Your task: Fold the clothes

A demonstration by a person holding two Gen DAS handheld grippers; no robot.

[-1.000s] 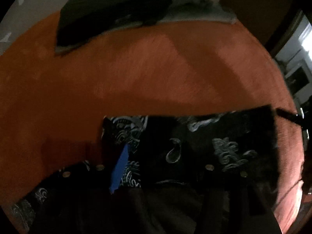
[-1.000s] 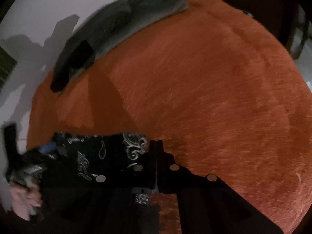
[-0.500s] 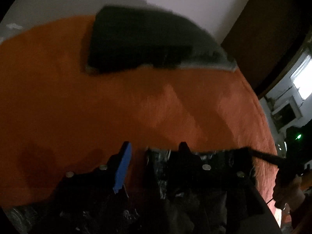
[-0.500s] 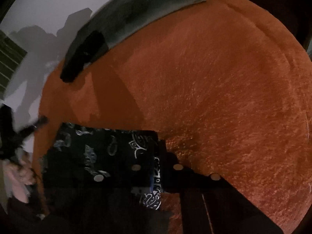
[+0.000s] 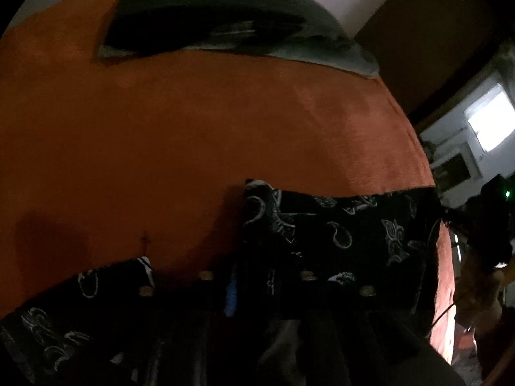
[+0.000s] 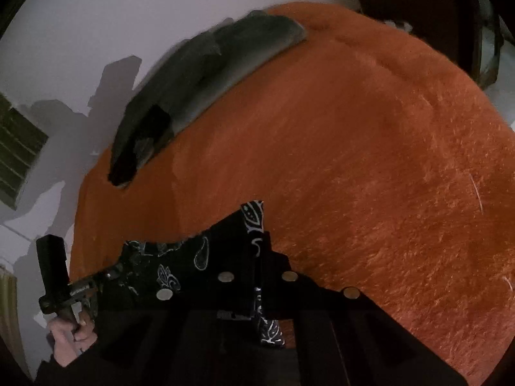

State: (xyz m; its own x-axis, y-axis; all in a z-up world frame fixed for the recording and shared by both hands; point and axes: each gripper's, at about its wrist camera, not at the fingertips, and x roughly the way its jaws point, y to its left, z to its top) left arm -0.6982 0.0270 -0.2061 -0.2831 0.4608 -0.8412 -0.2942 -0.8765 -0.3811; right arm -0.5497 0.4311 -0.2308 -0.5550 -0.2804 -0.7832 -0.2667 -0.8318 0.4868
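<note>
Since half a second ago the black paisley cloth [image 6: 193,267] has been drawn upward and tauter between the two tools, so that its corner now stands in a peak above the right gripper [image 6: 257,257], where before its top edge ran level. In the right wrist view the right gripper's fingers are pressed together on the cloth's edge, a strip of the print hanging down below them. The left gripper [image 5: 238,276] sits low in its own view in deep shadow; cloth lies on both sides of its blue-tipped finger [image 5: 231,296], and it appears clamped on the fabric, though the dimness leaves the contact itself unclear. The cloth [image 5: 338,234] stretches off to the right from there toward the person's other hand [image 5: 479,292]. The person's left hand [image 6: 69,331] grips the left tool's handle at the lower left of the right wrist view. The cloth hangs just over the orange blanket [image 6: 370,160], and a dark grey pillow [image 6: 206,77] lies at the blanket's far edge against the pale wall [image 6: 128,16].
</note>
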